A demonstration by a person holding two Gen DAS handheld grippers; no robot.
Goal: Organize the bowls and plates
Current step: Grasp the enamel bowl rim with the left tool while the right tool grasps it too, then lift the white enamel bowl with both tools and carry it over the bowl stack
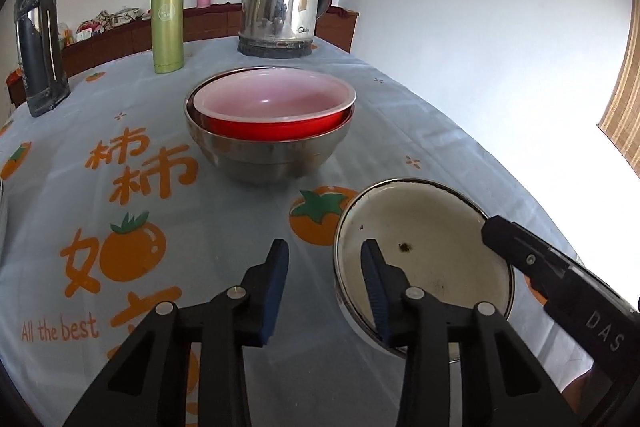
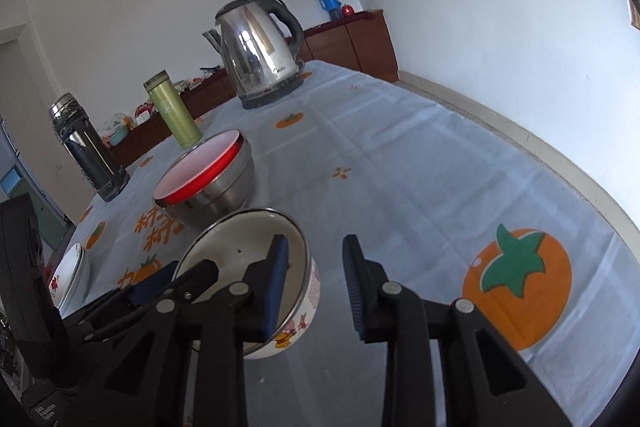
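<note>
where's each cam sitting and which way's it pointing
left wrist: rides the left tongs, aimed forward and down at the red bowl nested in the steel bowl; those tongs fill the foreground, part of the right tongs enters at right.
right wrist: rides the right tongs, aimed across the tablecloth toward the kettle; left tongs show lower left.
shared: the enamel bowl, its rim between both open tongs, plus kettle and nested bowls.

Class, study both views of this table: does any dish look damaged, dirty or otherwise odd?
Yes. The white bowl nearest the grippers has a dark chip-like spot and small specks on its inside, and its rim looks dark and worn. The red bowl sits neatly in the steel bowl.
</note>
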